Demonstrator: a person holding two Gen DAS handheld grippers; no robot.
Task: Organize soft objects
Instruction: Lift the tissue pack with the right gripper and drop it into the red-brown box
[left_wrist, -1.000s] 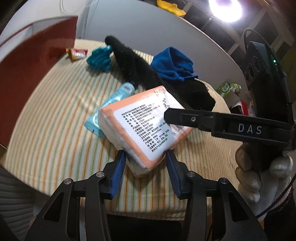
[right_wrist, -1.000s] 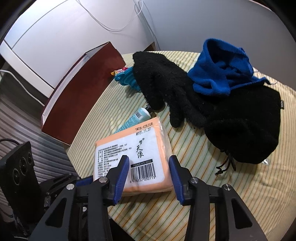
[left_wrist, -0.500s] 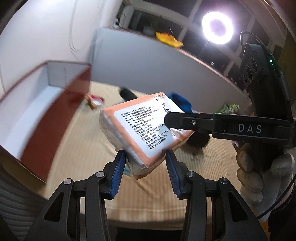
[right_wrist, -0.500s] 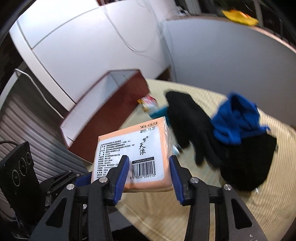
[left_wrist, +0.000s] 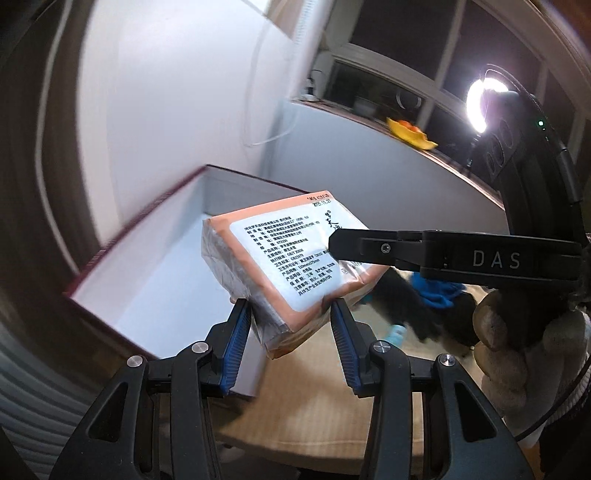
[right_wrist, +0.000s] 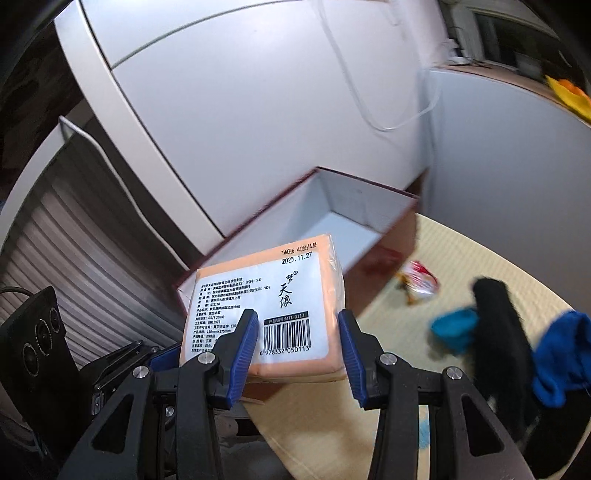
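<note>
Gripping from both sides, the left gripper (left_wrist: 291, 339) and the right gripper (right_wrist: 298, 347) each have their blue pads closed partway against the orange tissue pack (right_wrist: 266, 310), which is held in the air between them. In the left wrist view the pack's lower corner sits between the pads, and the right gripper's black finger, marked "DAS", crosses the pack's label (left_wrist: 288, 258). In the right wrist view the pads press the pack's near end.

Only the right wrist view shows the label clearly: the date "2025.11.27", "MTL-0113", a barcode with "6 978332 050113", and large Chinese characters. Small print there also reads "GB/T 20808" and "110mm×175mm". The left wrist view shows the same text at an angle, too blurred to read fully.

The pack hangs in front of an open dark red box (right_wrist: 369, 221) with a white inside. Beyond, on the striped tablecloth (right_wrist: 461, 258), lie a black glove (right_wrist: 495, 317), blue cloth (right_wrist: 561, 354), a teal item (right_wrist: 452, 326) and a small snack wrapper (right_wrist: 419, 280). The left wrist view alone shows a ring light (left_wrist: 480, 103) and the person's gloved right hand (left_wrist: 524, 354).
</note>
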